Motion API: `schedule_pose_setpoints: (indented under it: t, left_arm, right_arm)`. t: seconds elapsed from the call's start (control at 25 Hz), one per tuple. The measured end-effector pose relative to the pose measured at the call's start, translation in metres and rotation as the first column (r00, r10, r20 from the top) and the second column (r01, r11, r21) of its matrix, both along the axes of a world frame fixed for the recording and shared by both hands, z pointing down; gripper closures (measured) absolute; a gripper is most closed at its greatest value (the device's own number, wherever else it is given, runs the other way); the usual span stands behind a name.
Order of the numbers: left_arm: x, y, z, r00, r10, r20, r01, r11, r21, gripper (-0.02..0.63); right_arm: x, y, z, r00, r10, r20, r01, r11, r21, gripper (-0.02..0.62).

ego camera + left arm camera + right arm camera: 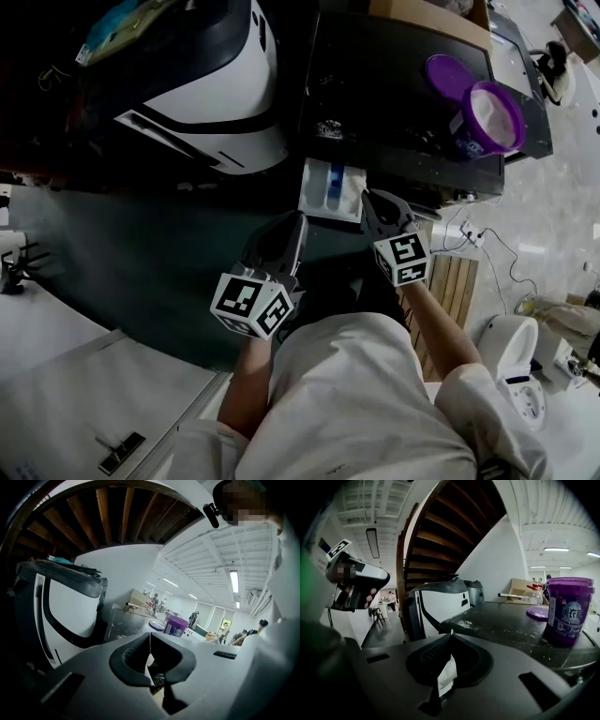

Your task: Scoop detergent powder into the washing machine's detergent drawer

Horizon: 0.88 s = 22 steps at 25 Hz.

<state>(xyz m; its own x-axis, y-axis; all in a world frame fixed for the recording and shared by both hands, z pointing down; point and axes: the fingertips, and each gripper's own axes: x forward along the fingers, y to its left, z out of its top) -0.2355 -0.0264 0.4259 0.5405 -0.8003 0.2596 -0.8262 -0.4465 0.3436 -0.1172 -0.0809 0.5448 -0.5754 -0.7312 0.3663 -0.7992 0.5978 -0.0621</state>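
Note:
The white detergent drawer (330,189) stands pulled out from the dark washing machine (394,84); a blue compartment shows in it. On the machine's top stands an open purple detergent tub (492,117) (568,611) (176,626), with its purple lid (448,75) (539,613) lying beside it. My left gripper (296,223) (150,637) is shut and empty, just near and left of the drawer. My right gripper (372,199) (451,634) is shut and empty too, at the drawer's right edge. No scoop is in sight.
A white and black appliance (206,84) (65,606) stands left of the washing machine. Powder specks lie scattered on the machine's top (473,623). A wooden slat platform (455,281) and cables lie on the floor at the right. A wooden staircase (440,541) rises overhead.

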Motion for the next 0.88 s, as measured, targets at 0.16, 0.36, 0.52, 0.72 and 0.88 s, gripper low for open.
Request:
schedule_pose_setpoints:
  t: [0.16, 0.36, 0.52, 0.72, 0.88]
  left_arm:
    - [-0.002, 0.001, 0.002, 1.0, -0.003, -0.001, 0.003, 1.0, -0.004, 0.586]
    - [-0.004, 0.001, 0.003, 1.0, -0.007, -0.001, 0.007, 1.0, -0.009, 0.586]
    - [-0.004, 0.001, 0.004, 1.0, -0.007, 0.004, 0.007, 1.0, -0.011, 0.586]
    - [-0.007, 0.001, 0.004, 1.0, -0.015, 0.003, 0.015, 1.0, -0.011, 0.586]
    - [-0.012, 0.003, 0.005, 1.0, -0.023, 0.004, 0.023, 1.0, -0.014, 0.586]
  right_arm:
    - [-0.001, 0.001, 0.008, 0.999, -0.002, -0.032, 0.002, 1.0, -0.001, 0.586]
    - [-0.005, 0.001, 0.01, 0.996, -0.027, -0.082, 0.029, 0.999, 0.022, 0.586]
    - [-0.01, 0.0, 0.014, 0.988, -0.054, -0.142, 0.063, 0.997, 0.053, 0.586]
    - [-0.016, 0.004, 0.021, 0.972, -0.08, -0.222, 0.101, 0.991, 0.087, 0.586]
    - [-0.02, 0.006, 0.025, 0.956, -0.093, -0.279, 0.13, 0.985, 0.116, 0.586]
